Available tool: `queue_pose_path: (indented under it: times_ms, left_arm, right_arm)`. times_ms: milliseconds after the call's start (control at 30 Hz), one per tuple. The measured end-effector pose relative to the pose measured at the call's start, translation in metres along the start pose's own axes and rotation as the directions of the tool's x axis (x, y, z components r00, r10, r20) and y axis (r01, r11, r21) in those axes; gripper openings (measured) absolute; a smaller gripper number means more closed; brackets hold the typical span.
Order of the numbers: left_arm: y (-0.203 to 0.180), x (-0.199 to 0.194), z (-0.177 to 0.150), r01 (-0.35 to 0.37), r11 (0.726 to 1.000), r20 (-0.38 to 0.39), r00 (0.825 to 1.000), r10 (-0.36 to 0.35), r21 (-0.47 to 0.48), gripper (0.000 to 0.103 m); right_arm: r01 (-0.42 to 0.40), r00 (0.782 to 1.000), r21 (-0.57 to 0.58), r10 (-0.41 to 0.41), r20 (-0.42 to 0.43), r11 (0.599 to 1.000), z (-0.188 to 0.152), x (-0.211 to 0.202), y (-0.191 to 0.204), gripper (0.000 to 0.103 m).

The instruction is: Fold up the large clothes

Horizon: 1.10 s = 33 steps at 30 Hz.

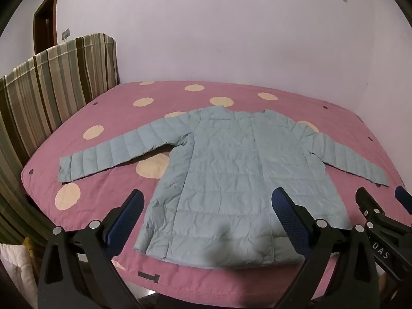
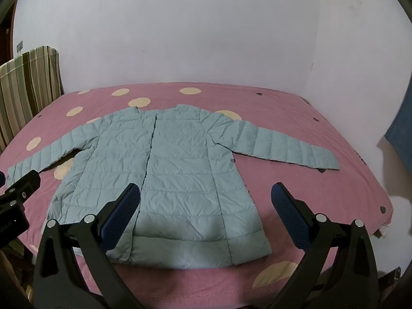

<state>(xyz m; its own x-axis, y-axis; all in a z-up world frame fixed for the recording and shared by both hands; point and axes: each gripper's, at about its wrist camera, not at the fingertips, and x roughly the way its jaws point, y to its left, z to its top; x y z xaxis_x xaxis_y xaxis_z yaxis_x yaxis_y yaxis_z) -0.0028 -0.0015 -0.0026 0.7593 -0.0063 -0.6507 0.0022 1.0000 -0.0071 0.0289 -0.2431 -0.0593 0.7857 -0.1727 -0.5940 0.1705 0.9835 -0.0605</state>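
Observation:
A pale blue quilted jacket (image 1: 226,175) lies flat on the pink spotted bed (image 1: 108,134), front up, both sleeves spread out sideways, hem toward me. It also shows in the right wrist view (image 2: 177,170). My left gripper (image 1: 208,206) is open and empty, held above the hem near the bed's front edge. My right gripper (image 2: 206,200) is open and empty, above the hem's right half. The right gripper also shows at the right edge of the left wrist view (image 1: 381,203). The left gripper shows at the left edge of the right wrist view (image 2: 18,190).
A striped green and brown headboard cover (image 1: 51,82) stands along the bed's left side. A white wall (image 1: 231,38) runs behind the bed. A brown door (image 1: 46,31) is at the far left. A blue cloth (image 2: 401,134) hangs at the right.

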Motion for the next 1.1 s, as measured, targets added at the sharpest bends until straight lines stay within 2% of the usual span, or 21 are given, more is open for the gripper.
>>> queue_pose_path:
  times_ms: [1100]
  left_arm:
    - [0.0003,0.0007,0.0017,-0.003,1.000,0.000,1.000,0.003,-0.003,0.099]
  right_arm:
    - [0.003,1.000,-0.005,-0.003,0.000,1.000,-0.0003,-0.0011,0.0017,0.101]
